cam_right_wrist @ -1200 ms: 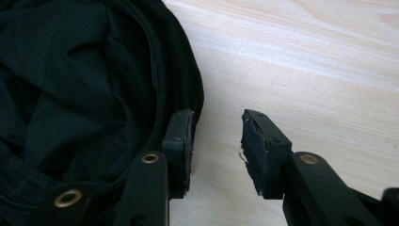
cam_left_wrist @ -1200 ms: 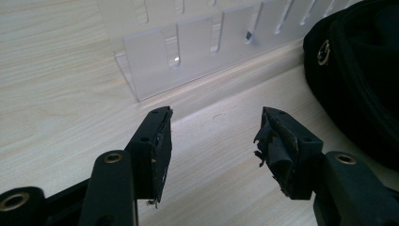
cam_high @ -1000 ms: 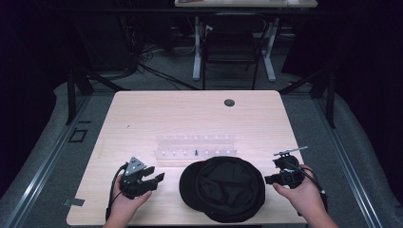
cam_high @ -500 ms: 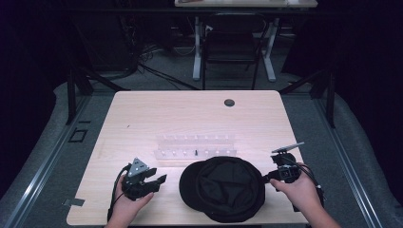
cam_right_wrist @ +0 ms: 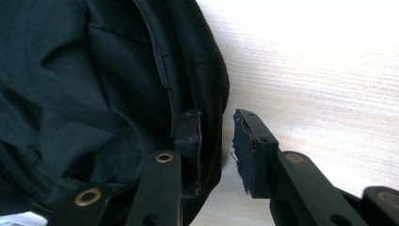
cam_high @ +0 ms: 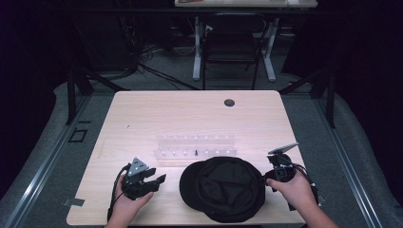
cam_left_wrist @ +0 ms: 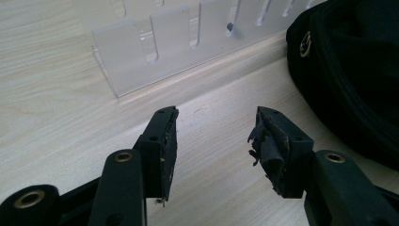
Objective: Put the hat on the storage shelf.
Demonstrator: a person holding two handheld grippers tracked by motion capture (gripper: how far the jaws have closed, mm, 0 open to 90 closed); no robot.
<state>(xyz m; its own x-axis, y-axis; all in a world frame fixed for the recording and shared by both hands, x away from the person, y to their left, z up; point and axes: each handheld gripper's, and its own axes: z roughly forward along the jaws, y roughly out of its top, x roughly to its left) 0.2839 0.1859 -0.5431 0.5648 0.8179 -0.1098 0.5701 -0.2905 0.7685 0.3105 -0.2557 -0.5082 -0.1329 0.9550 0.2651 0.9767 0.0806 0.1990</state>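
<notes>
Right tongs [cam_right_wrist: 216, 141] straddling black cap [cam_right_wrist: 94, 94] rim; left tongs [cam_left_wrist: 214, 141] parted

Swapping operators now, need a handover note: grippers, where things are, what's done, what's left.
Left gripper: open, empty, resting on the light wooden table left of the cap.
Right gripper: jaws straddle the right rim of the black fabric cap, one inside, one outside, with a gap that shows; not clamped yet.
The cap lies upside down, opening up, at the near edge of the table.
The clear acrylic slotted rack stands just behind it, apart.
Done: right gripper placed on the rim.
Left: probably close on the rim, then lift or reshape the cap; the left gripper can help from its side.
</notes>
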